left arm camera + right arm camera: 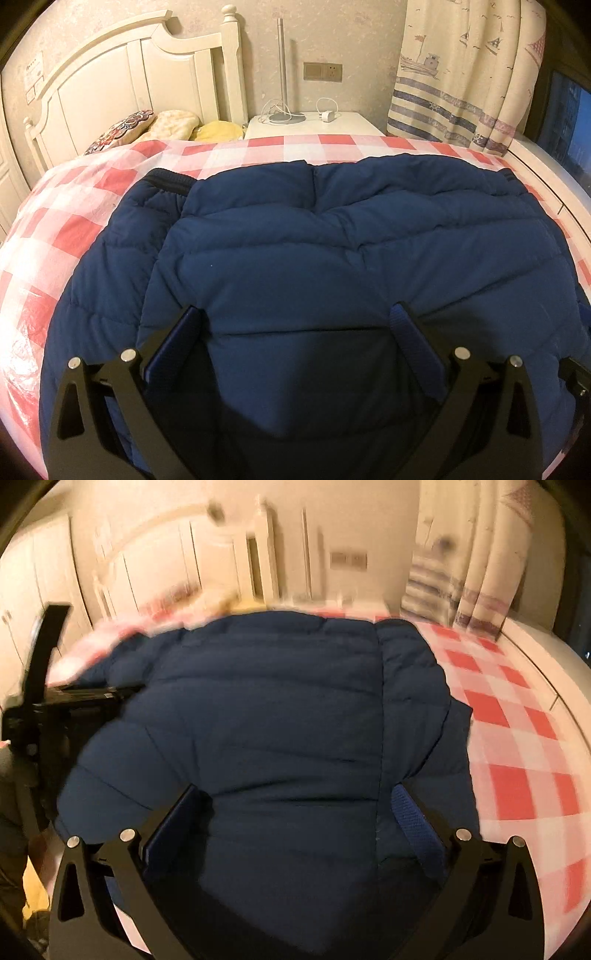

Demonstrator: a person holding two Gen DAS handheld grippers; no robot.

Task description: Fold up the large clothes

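A navy quilted down jacket [332, 236] lies partly folded on the red-and-white checked bed cover [74, 229], with a folded-over panel on top and a dark ribbed cuff [166, 181] at the far left. My left gripper [295, 314] hovers open over the jacket's near part, its fingers wide apart and nothing pinched between them. In the blurred right wrist view the same jacket [277, 720] fills the middle. My right gripper [299, 794] is also open above it. The left gripper's black frame [44, 701] shows at the jacket's left edge.
A white headboard [129, 77] and pillows [147, 125] stand at the far left. A white nightstand [314, 125] with a lamp and charger is behind the bed. A patterned curtain [461, 74] hangs at the right, above a white ledge [546, 173].
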